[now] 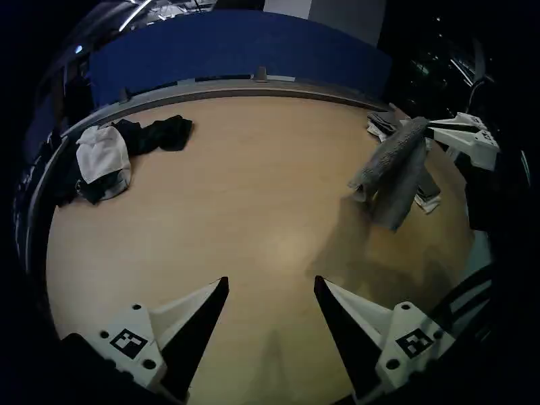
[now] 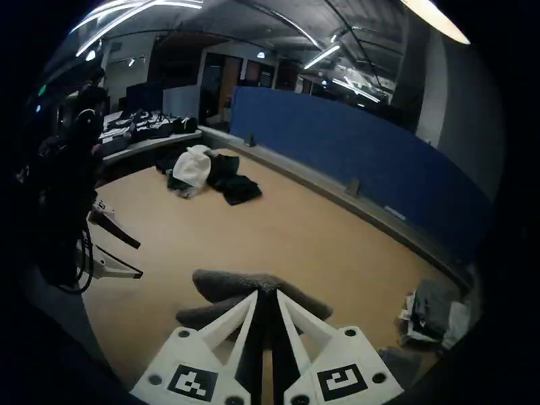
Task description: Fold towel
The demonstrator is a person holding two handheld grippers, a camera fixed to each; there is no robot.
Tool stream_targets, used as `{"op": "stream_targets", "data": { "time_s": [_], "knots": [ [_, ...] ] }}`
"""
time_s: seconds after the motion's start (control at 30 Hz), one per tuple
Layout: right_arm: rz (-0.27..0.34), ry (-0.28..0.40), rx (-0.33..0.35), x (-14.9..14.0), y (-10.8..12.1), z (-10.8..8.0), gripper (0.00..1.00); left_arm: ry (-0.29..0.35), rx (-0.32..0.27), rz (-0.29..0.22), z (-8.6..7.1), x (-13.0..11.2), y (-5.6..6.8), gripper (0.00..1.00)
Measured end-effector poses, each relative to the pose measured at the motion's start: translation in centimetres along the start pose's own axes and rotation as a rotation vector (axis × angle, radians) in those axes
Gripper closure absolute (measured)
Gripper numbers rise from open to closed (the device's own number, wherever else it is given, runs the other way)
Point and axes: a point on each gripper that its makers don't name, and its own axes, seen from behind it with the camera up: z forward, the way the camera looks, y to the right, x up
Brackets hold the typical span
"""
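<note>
- Left gripper view: the left tool (image 1: pixel 270 282) hangs low over the near edge of the pale wooden counter (image 1: pixel 256 196). Its two fingers are spread wide, with bare wood between them.
- Across the counter to the right, the right tool (image 1: pixel 442 131) pinches the grey towel (image 1: pixel 395 169) by its upper end. The cloth hangs in a loose, doubled drape and throws a shadow on the wood below. Whether its lower hem touches the counter cannot be told.
- A folded stack (image 1: pixel 379 123) of grey cloths lies just behind the towel, by the counter's right edge.
- A clothes pile (image 1: pixel 128 145) of white and dark pieces sits at the far left corner, well apart from the towel. The broad middle of the counter lies open between them.
- A blue partition (image 1: pixel 236 54) runs along the far edge.
- Right gripper view: the right tool's fingers meet, clamped on a bunched ridge of the towel. The cloth spreads to either side just beyond the tips.
- The left tool shows at the counter's left rim, fingers parted, beside a person (image 2: pixel 71 169) in dark clothing.
- Open wood stretches from the towel to the clothes pile at the far end. The partition borders the right side, and the folded stack lies at the lower right edge.
</note>
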Motion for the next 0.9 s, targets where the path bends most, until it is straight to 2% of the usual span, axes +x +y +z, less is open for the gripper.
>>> {"op": "stream_targets", "data": {
  "time_s": [0.6, 0.9],
  "knots": [
    [0.048, 0.016, -0.059, 0.2, 5.0, -2.2, 0.96, 0.008, -0.002, -0.012, 0.4, 0.5, 0.7, 0.06],
    [0.067, 0.017, -0.099, -0.1, 8.4, -3.2, 0.96, -0.002, 0.002, 0.007, 0.7, 0.3, 0.8, 0.06]
  ]
}}
